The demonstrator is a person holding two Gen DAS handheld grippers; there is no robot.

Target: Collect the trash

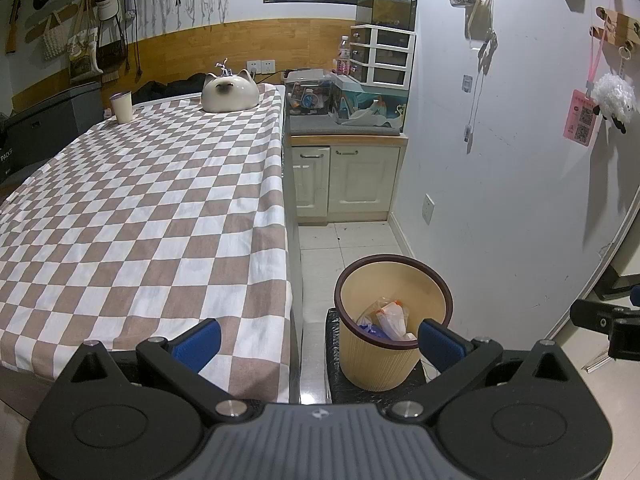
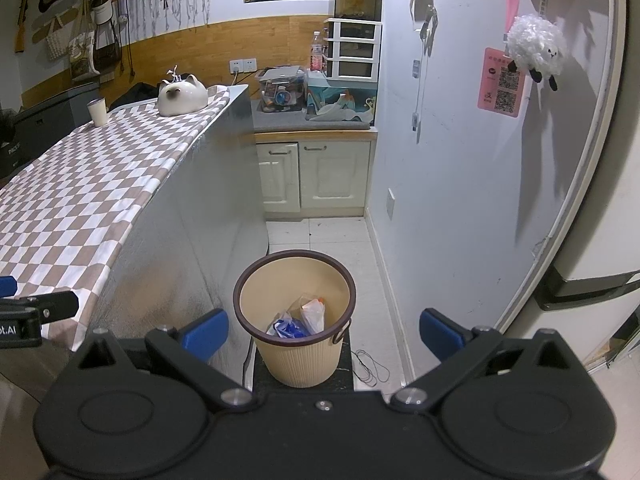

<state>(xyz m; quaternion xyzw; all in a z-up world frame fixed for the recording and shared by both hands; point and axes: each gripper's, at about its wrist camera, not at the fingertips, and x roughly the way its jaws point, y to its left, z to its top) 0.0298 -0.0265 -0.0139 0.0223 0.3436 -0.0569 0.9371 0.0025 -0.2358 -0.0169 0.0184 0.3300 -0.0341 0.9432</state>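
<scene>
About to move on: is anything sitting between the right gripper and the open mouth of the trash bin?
Nothing visible does. The right gripper has its jaws open and empty, and the trash bin stands just ahead, its mouth uncovered. Only bagged trash lies inside. The checkered table stays off to the left.

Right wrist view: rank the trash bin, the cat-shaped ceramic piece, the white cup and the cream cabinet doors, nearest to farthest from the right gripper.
From the right gripper:
1. Trash bin, just ahead between the open fingers, on the floor.
2. Cabinet doors, straight ahead past the tiles.
3. White cup and cat-shaped ceramic piece, far left on the checkered table; too close to call.
</scene>
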